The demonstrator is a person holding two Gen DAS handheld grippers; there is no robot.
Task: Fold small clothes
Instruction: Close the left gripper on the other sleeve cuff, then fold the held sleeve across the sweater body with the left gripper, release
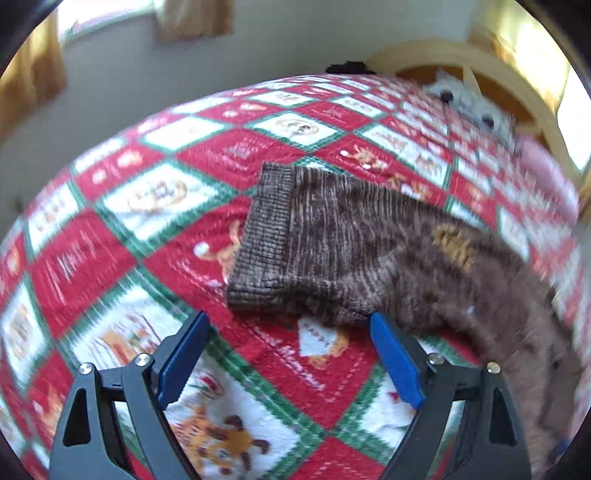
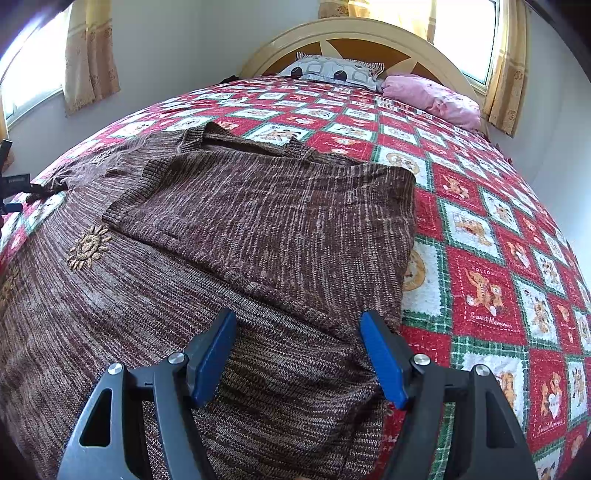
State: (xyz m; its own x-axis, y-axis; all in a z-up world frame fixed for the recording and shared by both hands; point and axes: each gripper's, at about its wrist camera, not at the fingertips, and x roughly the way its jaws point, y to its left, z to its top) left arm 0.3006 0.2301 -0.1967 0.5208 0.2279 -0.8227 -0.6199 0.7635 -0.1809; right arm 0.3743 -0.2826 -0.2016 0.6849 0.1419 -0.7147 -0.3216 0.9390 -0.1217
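Observation:
A brown knitted sweater (image 2: 236, 236) with an embroidered sun motif (image 2: 88, 248) lies on the bed, its right sleeve folded across the body. In the left wrist view its left sleeve (image 1: 295, 236) lies spread out, ribbed cuff (image 1: 264, 240) toward the left. My left gripper (image 1: 288, 325) is open and empty, just short of the sleeve's near edge. My right gripper (image 2: 297, 328) is open and empty, just above the sweater's lower right part.
The bed has a red, white and green checked quilt (image 2: 480, 258). A patterned pillow (image 2: 328, 72) and a pink pillow (image 2: 432, 96) lie at the cream headboard (image 2: 354, 31). Curtained windows stand on both sides. The left wrist view is motion-blurred.

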